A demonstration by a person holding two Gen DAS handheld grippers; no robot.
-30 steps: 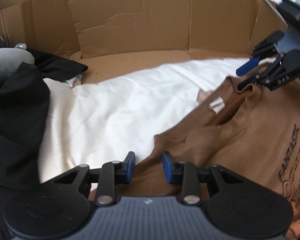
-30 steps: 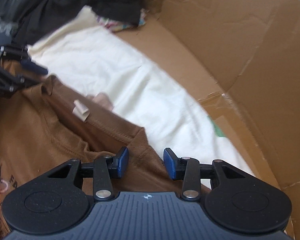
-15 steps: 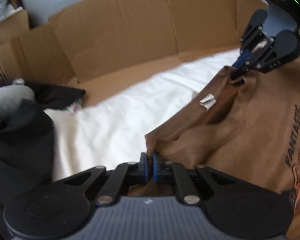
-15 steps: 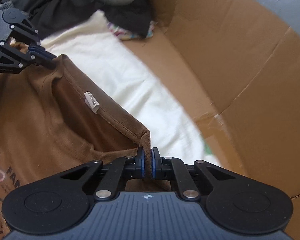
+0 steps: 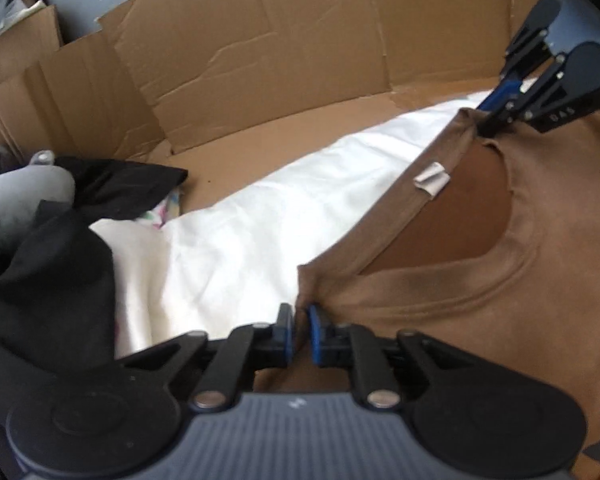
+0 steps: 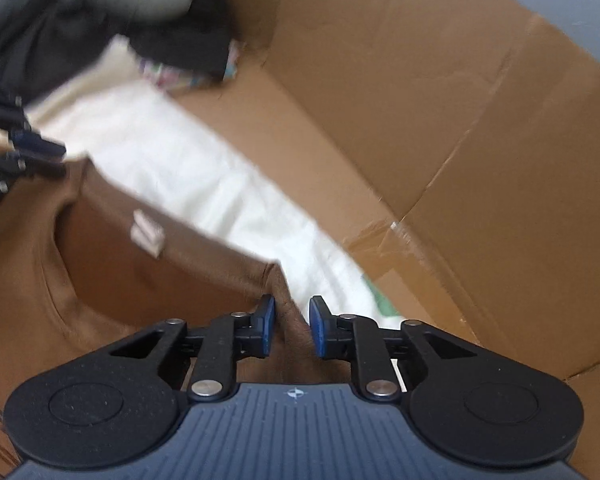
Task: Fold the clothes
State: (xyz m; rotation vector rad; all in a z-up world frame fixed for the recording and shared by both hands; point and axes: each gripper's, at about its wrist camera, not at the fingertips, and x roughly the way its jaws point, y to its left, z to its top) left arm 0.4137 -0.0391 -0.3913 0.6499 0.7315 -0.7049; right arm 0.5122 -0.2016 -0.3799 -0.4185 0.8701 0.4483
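A brown T-shirt (image 5: 500, 320) with a print on its front hangs stretched by its shoulders between my two grippers, neckline open and its neck label (image 5: 432, 178) showing. My left gripper (image 5: 299, 332) has the near shoulder corner between its blue pads, and its jaws are opening. In the right wrist view my right gripper (image 6: 291, 328) has the other shoulder's fold of the T-shirt (image 6: 40, 280) filling a wider gap, and its jaws are opening too. Each gripper also shows in the other's view: the right gripper (image 5: 492, 116) at upper right, the left gripper (image 6: 48, 156) at the left edge.
A white sheet (image 5: 240, 240) covers the cardboard floor under the shirt. Cardboard walls (image 5: 260, 60) ring the work area. A pile of black clothes (image 5: 40, 260) with a grey garment (image 5: 16, 196) lies on the left, over a patterned cloth (image 5: 168, 208).
Both grippers shut on the shirt's shoulder corners and lifted it, pulling the neckline taut. Since half a second ago, both pairs of pads have parted a little.
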